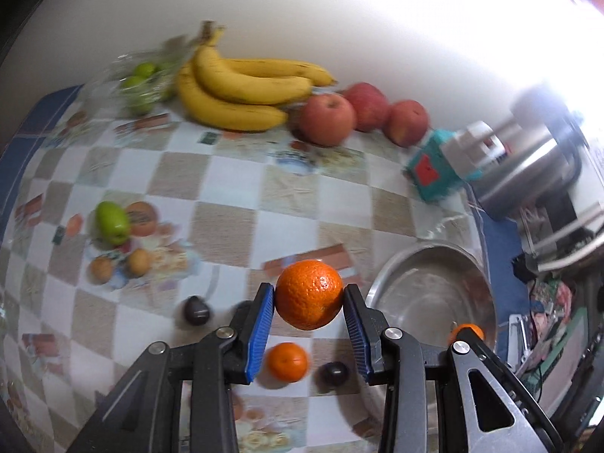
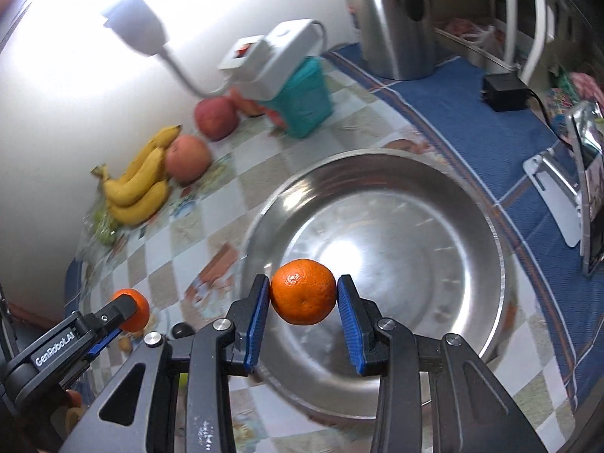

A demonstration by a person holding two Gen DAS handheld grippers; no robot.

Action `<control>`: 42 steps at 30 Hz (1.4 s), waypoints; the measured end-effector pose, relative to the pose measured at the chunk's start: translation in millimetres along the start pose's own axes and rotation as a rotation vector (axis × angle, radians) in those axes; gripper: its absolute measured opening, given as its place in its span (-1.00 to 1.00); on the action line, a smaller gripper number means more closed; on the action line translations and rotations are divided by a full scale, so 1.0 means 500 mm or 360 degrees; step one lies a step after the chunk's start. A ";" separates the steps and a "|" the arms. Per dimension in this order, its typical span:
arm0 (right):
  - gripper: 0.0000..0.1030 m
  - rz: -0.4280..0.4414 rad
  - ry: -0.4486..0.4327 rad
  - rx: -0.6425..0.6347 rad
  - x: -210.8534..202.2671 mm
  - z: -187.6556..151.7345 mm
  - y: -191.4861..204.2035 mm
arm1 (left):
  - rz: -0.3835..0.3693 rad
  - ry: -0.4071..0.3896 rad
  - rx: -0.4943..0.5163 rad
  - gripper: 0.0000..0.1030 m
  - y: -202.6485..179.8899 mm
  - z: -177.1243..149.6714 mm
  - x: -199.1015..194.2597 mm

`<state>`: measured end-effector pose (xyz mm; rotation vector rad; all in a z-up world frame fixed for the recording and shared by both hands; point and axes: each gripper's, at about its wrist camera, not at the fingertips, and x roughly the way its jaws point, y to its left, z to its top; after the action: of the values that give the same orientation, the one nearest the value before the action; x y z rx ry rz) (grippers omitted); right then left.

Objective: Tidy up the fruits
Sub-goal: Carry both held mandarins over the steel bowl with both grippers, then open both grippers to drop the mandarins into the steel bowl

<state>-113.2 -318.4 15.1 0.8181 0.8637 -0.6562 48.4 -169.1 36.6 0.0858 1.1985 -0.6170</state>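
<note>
My left gripper [image 1: 308, 296] is shut on an orange [image 1: 308, 293], held above the checked tablecloth just left of the steel bowl [image 1: 434, 287]. My right gripper [image 2: 303, 294] is shut on a second orange [image 2: 303, 291], hanging over the near-left part of the steel bowl [image 2: 434, 204]. The left gripper [image 2: 124, 311] with its orange shows at the left edge of the right wrist view. On the cloth below the left gripper lie another orange [image 1: 287, 361] and two dark plums [image 1: 196, 310] [image 1: 334, 373]. A green fruit [image 1: 112, 222] lies further left.
Bananas [image 1: 241, 90], three red apples [image 1: 328, 119] and a bag of green fruit [image 1: 141, 83] line the wall. A teal box [image 1: 434, 170] with a white power strip [image 2: 271, 60] and a steel kettle [image 2: 400, 19] stand beyond the bowl. A phone on a stand [image 2: 589, 188] is at right.
</note>
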 end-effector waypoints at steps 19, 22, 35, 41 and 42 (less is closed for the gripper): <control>-0.25 -0.0176 0.0041 0.0196 0.044 0.009 -0.109 | -0.0109 0.0115 0.0413 -0.22 -0.169 -0.069 0.106; -0.25 -0.0188 0.0048 0.0202 0.046 0.009 -0.111 | -0.0090 0.0121 0.0426 -0.21 -0.169 -0.074 0.113; -0.25 -0.0229 0.0124 0.0181 0.064 0.007 -0.111 | -0.0053 0.0170 0.0434 -0.20 -0.168 -0.083 0.131; -0.17 -0.0215 0.0132 0.0176 0.066 0.007 -0.111 | -0.0055 0.0160 0.0444 -0.18 -0.171 -0.082 0.126; -0.14 -0.0219 0.0127 0.0172 0.064 0.007 -0.111 | -0.0057 0.0156 0.0446 -0.18 -0.172 -0.082 0.123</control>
<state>-138.6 -356.3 -30.0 0.8921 0.9699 -0.8012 -14.7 -250.2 -11.6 0.3347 1.2035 -0.8177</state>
